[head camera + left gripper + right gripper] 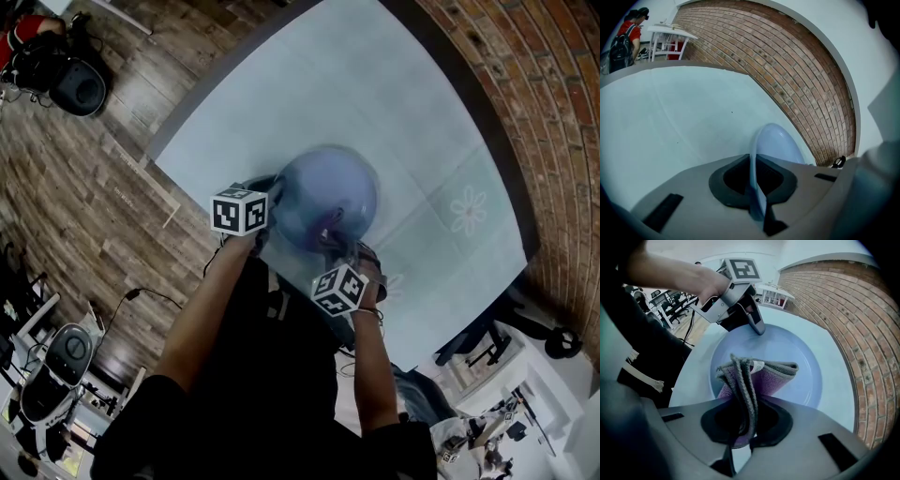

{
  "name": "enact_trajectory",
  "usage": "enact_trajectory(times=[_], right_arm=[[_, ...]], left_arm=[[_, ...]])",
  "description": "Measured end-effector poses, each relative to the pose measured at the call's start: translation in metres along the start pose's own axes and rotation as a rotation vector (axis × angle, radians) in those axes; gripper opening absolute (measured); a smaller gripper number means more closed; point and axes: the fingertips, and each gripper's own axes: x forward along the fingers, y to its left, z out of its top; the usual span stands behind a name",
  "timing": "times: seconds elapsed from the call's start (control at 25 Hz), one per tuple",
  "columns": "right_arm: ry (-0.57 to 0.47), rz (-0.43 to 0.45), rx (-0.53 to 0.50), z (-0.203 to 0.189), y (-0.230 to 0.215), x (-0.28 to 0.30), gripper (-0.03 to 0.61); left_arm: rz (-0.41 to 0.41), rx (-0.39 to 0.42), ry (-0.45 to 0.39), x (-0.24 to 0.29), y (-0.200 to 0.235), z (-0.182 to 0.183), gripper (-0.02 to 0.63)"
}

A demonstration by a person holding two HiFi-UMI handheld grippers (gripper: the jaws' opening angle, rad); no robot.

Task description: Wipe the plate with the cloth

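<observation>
A pale blue plate (330, 192) is over the light table. My left gripper (274, 194) is shut on its left rim. In the left gripper view the plate (777, 142) stands edge-on, its rim pinched between the jaws of the left gripper (757, 206). My right gripper (740, 427) is shut on a folded purple cloth (761, 377) with a grey edge, which lies against the plate's face (801, 357). From that view the left gripper (757, 326) clamps the far rim. In the head view the right gripper (333, 234) is at the plate's near edge, where the cloth (330, 218) shows only as a dark patch.
The table (422, 122) is covered in pale blue-green sheet, with a brick wall (553, 112) along its far right side. Wooden floor (84, 187) lies to the left. A person in red (628, 33) and a white stand (670, 35) are far behind.
</observation>
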Motion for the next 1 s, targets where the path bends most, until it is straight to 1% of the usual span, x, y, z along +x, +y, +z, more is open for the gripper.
enact_trajectory(times=[0.24,0.48,0.68,0.84,1.0], right_arm=[[-0.035,0.055,-0.048,0.018,0.02,0.006,0.059],[-0.068,0.074,-0.114,0.037,0.032,0.011,0.06],[-0.107,0.082,-0.11,0.052,0.035,0.015,0.059],[-0.124,0.061,-0.118,0.059,0.032,0.017,0.06],[-0.137,0.003,-0.161,0.07,0.027,0.024,0.06]], left_arm=[[-0.006,-0.003,0.002,0.0,0.004,-0.001,0.044],[-0.01,-0.003,0.006,0.001,0.003,0.0,0.044],[-0.009,-0.002,0.004,0.0,0.002,-0.001,0.044],[-0.009,0.0,0.004,0.0,-0.002,-0.002,0.044],[-0.02,-0.008,0.013,0.001,-0.001,-0.003,0.044]])
